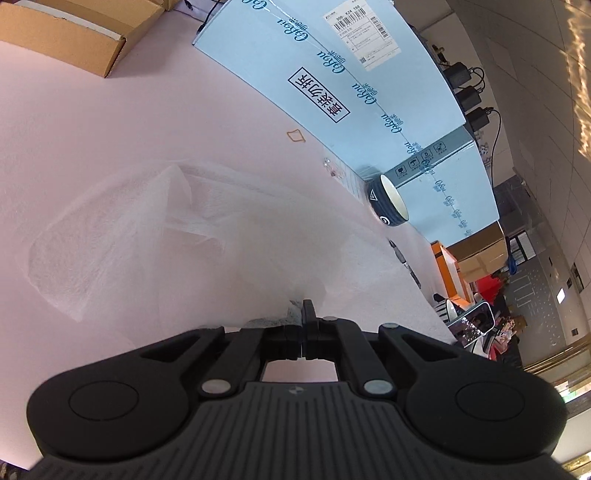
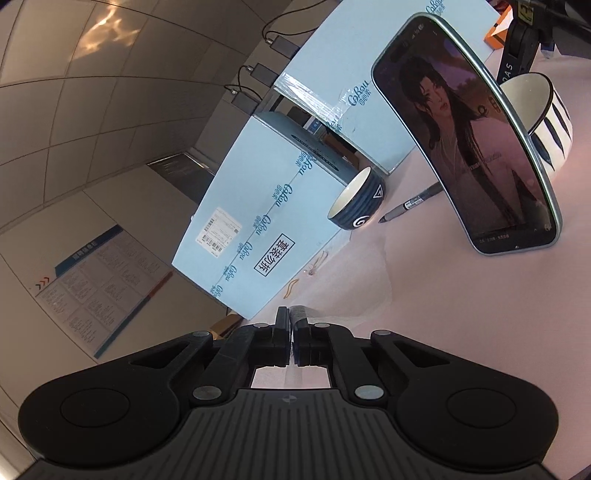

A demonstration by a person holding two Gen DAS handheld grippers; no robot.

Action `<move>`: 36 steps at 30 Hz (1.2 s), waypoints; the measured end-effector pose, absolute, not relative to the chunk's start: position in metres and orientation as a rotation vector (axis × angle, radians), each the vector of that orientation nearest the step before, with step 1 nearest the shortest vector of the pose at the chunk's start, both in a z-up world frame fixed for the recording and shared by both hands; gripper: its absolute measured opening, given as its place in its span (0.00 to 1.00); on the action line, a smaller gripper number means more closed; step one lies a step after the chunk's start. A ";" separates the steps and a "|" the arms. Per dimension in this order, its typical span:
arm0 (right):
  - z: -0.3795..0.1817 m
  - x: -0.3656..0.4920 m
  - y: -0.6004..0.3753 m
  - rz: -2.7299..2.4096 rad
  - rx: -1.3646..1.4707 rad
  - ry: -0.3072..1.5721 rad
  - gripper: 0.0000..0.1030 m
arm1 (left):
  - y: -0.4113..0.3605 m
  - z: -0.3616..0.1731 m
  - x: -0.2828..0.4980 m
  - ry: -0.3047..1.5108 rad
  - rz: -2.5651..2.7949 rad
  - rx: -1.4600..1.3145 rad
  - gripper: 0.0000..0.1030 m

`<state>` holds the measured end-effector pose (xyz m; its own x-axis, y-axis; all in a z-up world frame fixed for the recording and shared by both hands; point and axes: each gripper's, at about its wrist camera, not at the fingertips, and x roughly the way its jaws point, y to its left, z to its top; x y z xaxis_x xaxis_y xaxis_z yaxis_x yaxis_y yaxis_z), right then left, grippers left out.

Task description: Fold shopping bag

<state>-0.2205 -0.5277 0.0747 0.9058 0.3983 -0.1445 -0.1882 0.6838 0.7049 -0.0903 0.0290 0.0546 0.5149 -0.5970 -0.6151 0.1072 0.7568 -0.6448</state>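
Note:
A thin, translucent white shopping bag lies crumpled and partly spread on the pink table. In the left wrist view it rises from the table toward my left gripper, which is shut on a bunched edge of it. In the right wrist view my right gripper is shut too, with a sliver of the bag's film pinched between the fingers. A faint sheet of the bag stretches ahead of it over the table, tilted up off the surface.
A long light-blue carton runs along the far side, with a dark bowl against it. A brown cardboard box, a rubber band and a pen are nearby. A propped phone and a striped mug stand at right.

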 end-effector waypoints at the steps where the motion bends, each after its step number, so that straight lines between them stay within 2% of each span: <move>1: 0.077 -0.222 -0.528 0.320 0.730 0.279 0.03 | 0.031 0.062 -0.090 0.962 -0.452 -0.537 0.01; 8: 0.071 -0.229 -0.537 0.220 0.733 0.246 0.03 | 0.054 0.109 -0.072 0.987 -0.333 -0.231 0.01; 13: 0.079 -0.234 -0.541 0.209 0.703 0.223 0.03 | 0.100 0.130 -0.085 0.894 -0.255 -0.281 0.02; 14: 0.081 -0.232 -0.538 0.223 0.695 0.229 0.03 | 0.106 0.130 -0.088 0.892 -0.263 -0.319 0.05; 16: 0.085 -0.225 -0.531 0.258 0.678 0.238 0.03 | 0.111 0.121 -0.097 0.912 -0.296 -0.412 0.30; 17: 0.087 -0.222 -0.527 0.275 0.673 0.241 0.03 | 0.105 0.116 -0.104 0.918 -0.323 -0.434 0.63; 18: 0.090 -0.218 -0.524 0.291 0.671 0.240 0.03 | 0.096 0.108 -0.113 0.916 -0.359 -0.452 0.84; 24: 0.115 -0.194 -0.508 0.374 0.650 0.238 0.04 | 0.051 0.057 -0.154 0.900 -0.464 -0.612 0.84; 31: 0.144 -0.178 -0.478 0.429 0.530 0.280 0.05 | 0.046 0.017 -0.126 0.942 -0.340 -0.789 0.83; 34: 0.154 -0.172 -0.468 0.460 0.497 0.291 0.05 | 0.039 0.009 -0.116 0.923 -0.374 -0.852 0.76; 35: 0.157 -0.170 -0.464 0.470 0.487 0.295 0.05 | 0.037 0.007 -0.113 0.913 -0.381 -0.865 0.65; 36: 0.161 -0.169 -0.461 0.480 0.476 0.299 0.05 | 0.036 0.006 -0.110 0.898 -0.384 -0.872 0.48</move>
<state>-0.1686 -0.4608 0.1605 0.8474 0.5053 -0.1631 -0.3696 0.7818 0.5021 -0.1097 0.0364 0.0057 0.5877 -0.6218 -0.5177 -0.0551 0.6076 -0.7923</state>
